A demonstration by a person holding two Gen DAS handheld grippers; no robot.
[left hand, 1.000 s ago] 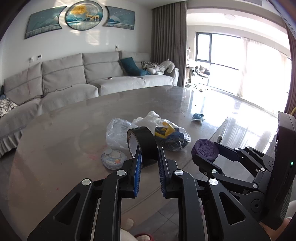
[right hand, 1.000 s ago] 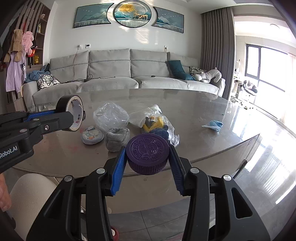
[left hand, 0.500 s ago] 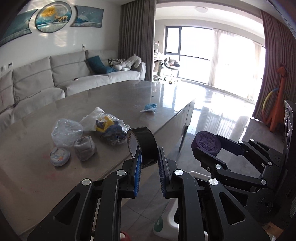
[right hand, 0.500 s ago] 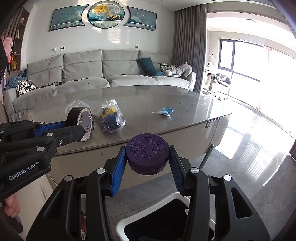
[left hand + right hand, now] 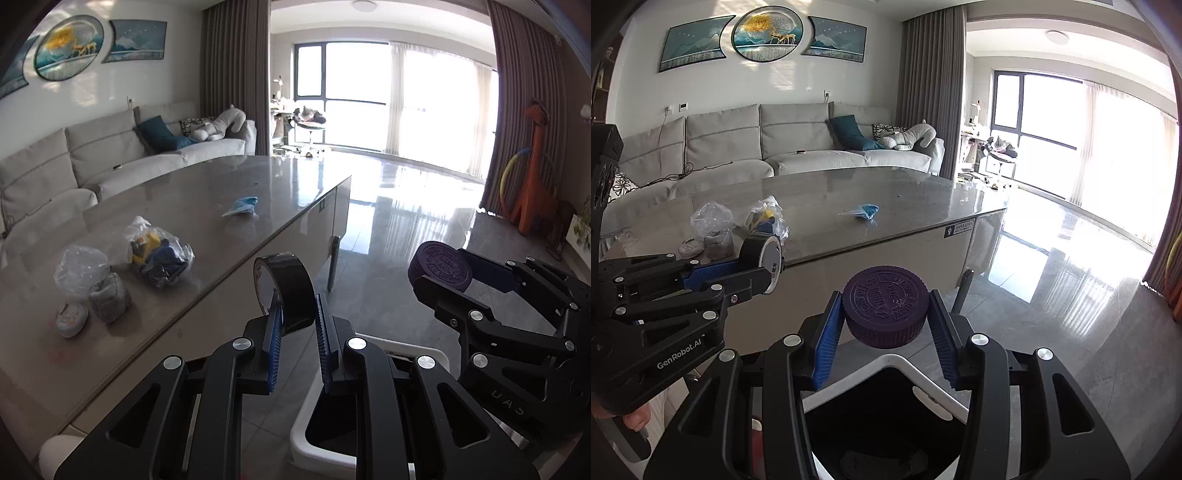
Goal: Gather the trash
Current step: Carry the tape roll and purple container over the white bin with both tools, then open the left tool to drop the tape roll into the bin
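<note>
- The right gripper (image 5: 886,317) is clamped on a purple screw cap (image 5: 885,306), blue pads pressing its ribbed sides; it hangs directly above the open mouth of a white-rimmed trash bin (image 5: 925,393) on the floor.
- The left gripper (image 5: 297,328) pinches a roll of black tape (image 5: 284,291) upright by its wall, just over the bin's near edge (image 5: 417,349).
- By my reading, the step in hand is the drop: each claw needs only to open, with the tape perhaps brought further over the opening first.
- The cap's embossed top faces the camera; the tape shows a white core.
- More litter waits on the table (image 5: 207,192): a crumpled clear bag (image 5: 79,271), a bag of blue and yellow scraps (image 5: 160,258), a grey wad (image 5: 110,302), a blue wrapper (image 5: 242,205).
</note>
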